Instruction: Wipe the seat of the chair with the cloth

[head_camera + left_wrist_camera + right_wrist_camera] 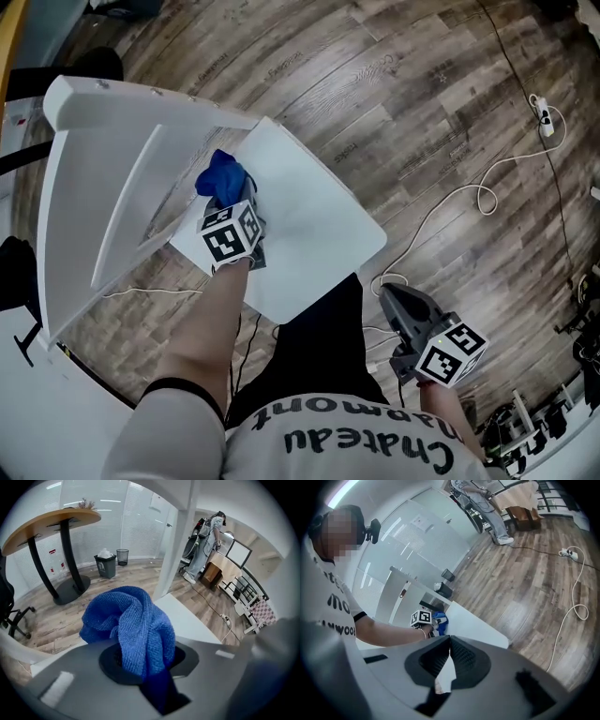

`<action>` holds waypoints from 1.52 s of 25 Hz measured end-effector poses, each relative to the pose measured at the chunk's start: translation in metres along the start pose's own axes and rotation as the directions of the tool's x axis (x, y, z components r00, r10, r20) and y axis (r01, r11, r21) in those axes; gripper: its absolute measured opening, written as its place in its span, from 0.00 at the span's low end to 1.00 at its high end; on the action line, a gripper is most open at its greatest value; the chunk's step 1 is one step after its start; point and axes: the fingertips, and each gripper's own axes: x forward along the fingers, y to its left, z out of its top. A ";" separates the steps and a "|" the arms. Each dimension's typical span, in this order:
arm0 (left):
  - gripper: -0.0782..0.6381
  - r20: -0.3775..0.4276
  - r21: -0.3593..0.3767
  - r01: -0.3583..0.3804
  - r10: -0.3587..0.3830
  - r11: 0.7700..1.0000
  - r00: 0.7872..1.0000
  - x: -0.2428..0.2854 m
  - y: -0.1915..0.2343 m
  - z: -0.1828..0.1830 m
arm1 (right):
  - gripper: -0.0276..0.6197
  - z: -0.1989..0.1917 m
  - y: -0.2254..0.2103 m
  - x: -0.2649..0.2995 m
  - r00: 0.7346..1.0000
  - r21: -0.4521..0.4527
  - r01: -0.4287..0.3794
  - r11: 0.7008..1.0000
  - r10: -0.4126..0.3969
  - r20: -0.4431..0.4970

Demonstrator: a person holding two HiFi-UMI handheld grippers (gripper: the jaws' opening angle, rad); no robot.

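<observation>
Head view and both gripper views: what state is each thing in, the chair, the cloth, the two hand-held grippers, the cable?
White plastic chair: upright on the wooden floor.
Blue microfibre cloth: bunched up, clamped.
Left hand-held gripper: shut on the cloth, over the chair.
Right hand-held gripper: shut, empty, off the chair.
White cable: lying loose on the floor.

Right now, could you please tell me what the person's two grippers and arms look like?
The left gripper and the right gripper both have grey, wedge-shaped shells with black ribbed pads. Each carries a white cube printed with black square markers. The person wears a white short sleeve edged with a black band, and the forearms are bare.
</observation>
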 end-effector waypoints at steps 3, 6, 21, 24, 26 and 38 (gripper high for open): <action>0.25 -0.013 0.015 0.055 -0.055 0.998 0.998 0.010 -0.024 0.010 | 0.07 -0.006 -0.009 -0.003 1.000 0.026 0.007 1.000 -0.007 -0.001; 0.25 -0.013 0.040 0.076 -0.076 0.996 0.997 0.021 -0.042 0.029 | 0.07 -0.008 -0.018 -0.007 1.000 0.047 0.020 0.999 -0.021 0.012; 0.24 0.224 -0.043 0.228 -0.213 0.973 0.951 0.003 -0.114 0.089 | 0.07 -0.018 -0.036 -0.041 0.992 0.070 0.010 0.997 -0.018 0.125; 0.24 0.207 -0.041 0.223 -0.210 0.974 0.956 -0.021 -0.103 0.053 | 0.07 -0.013 -0.028 -0.045 0.988 0.047 -0.027 0.999 0.019 0.153; 0.24 0.173 -0.026 0.179 -0.172 0.984 0.970 -0.036 -0.078 0.020 | 0.07 -0.017 -0.021 -0.045 0.990 0.013 -0.045 0.999 0.042 0.134; 0.25 0.048 -0.316 -0.313 0.345 0.896 0.937 -0.126 0.128 -0.135 | 0.07 -0.087 -0.008 -0.029 0.990 -0.112 -0.092 0.989 0.080 -0.115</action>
